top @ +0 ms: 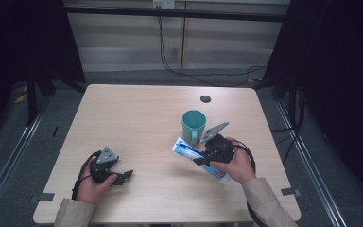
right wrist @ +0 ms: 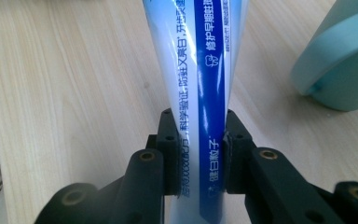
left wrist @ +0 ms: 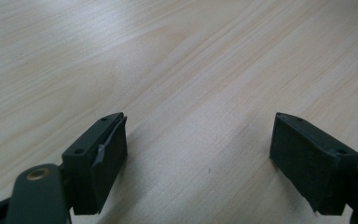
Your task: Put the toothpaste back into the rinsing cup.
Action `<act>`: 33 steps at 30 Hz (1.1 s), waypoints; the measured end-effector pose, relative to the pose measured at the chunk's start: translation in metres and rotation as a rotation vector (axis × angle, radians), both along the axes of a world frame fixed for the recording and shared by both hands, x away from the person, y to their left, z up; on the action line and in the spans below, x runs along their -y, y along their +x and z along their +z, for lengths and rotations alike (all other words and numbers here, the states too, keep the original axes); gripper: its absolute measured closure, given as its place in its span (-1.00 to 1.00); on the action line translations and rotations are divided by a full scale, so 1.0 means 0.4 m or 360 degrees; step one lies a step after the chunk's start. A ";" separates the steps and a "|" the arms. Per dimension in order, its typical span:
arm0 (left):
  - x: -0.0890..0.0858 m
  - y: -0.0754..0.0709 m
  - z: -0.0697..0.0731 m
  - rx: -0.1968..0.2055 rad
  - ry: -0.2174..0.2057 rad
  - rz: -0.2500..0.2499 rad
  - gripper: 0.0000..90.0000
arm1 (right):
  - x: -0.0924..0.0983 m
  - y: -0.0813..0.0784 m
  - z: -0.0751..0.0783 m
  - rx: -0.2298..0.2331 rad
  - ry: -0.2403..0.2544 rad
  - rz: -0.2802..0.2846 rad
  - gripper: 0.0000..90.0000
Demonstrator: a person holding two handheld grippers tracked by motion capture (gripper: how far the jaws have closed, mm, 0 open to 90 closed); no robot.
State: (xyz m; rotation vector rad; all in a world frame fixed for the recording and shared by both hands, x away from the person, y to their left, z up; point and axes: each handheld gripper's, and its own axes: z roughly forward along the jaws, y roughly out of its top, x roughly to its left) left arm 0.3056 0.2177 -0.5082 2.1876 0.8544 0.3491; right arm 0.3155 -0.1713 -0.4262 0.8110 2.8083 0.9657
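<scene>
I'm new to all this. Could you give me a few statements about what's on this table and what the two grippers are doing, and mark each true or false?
1. The right gripper is shut on the toothpaste tube. True.
2. The left gripper holds the cup. False: its jaws stand open over bare table, with nothing between them.
3. The cup is teal and stands upright. True.
4. The tube is inside the cup. False: it is outside, beside the cup, in the right gripper.
5. The cup stands on the person's left side. False: it stands near the right gripper.
</scene>
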 end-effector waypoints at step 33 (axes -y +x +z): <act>0.000 0.000 0.000 -0.0001 -0.0001 0.0000 -0.58 | 0.023 -0.011 0.051 0.0196 0.0414 -0.0141 0.65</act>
